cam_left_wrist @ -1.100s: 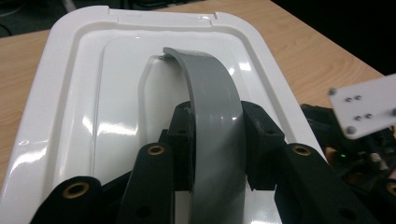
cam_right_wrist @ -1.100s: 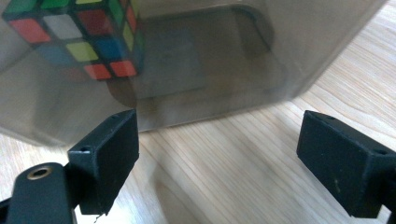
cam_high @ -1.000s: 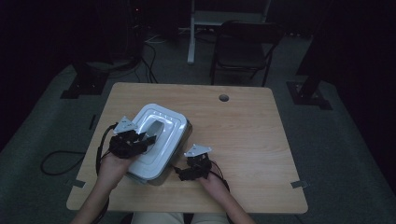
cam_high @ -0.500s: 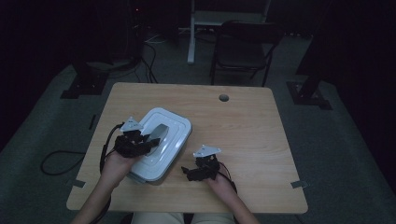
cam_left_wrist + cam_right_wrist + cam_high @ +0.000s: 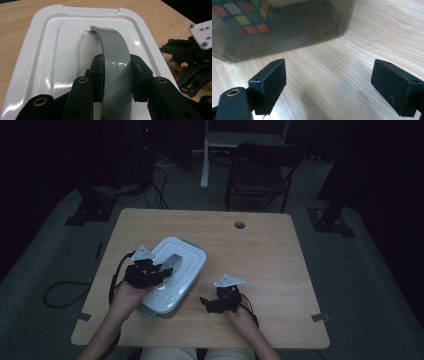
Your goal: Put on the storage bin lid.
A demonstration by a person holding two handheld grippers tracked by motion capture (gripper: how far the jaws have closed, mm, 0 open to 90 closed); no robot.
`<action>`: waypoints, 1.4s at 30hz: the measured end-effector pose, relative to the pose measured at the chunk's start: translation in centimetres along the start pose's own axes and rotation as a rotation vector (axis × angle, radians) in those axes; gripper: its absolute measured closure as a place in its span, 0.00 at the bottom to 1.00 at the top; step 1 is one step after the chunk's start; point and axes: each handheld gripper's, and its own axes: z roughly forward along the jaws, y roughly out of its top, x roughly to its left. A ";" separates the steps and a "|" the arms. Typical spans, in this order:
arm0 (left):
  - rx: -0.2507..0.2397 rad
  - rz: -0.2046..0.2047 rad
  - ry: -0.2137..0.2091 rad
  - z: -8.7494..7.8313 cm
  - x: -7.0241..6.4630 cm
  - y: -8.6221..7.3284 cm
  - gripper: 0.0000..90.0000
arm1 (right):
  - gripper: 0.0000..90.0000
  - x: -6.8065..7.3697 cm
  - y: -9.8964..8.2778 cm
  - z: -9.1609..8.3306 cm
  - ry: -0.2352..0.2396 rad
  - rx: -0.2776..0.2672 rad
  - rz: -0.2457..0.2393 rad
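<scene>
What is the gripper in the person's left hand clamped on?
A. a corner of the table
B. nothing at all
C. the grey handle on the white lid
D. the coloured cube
C: in the left gripper view the left gripper has both pads pressed against the sides of the grey handle on the box's white lid.

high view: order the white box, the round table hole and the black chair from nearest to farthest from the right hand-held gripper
1. White box, just left of the right hand-held gripper.
2. Table hole, near the table's far edge.
3. Black chair, on the floor beyond the table.
</scene>
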 end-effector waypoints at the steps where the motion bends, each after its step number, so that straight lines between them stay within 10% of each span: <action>1: 0.001 0.003 0.002 0.0 0.0 0.0 0.76 | 0.14 -0.1 0.0 -0.2 -0.002 -0.002 0.003; 15: -0.051 -0.028 -0.011 -2.3 1.0 -0.2 0.57 | 0.14 -1.3 -0.6 -1.7 -0.026 -0.014 0.022; 30: -0.190 -0.114 0.043 -6.1 5.9 -1.8 0.35 | 0.14 -3.0 -1.7 -3.4 -0.066 -0.022 0.063; 42: -0.172 -0.138 0.118 -4.4 9.2 -4.1 0.12 | 0.14 -3.0 -1.6 -3.5 -0.074 -0.024 0.057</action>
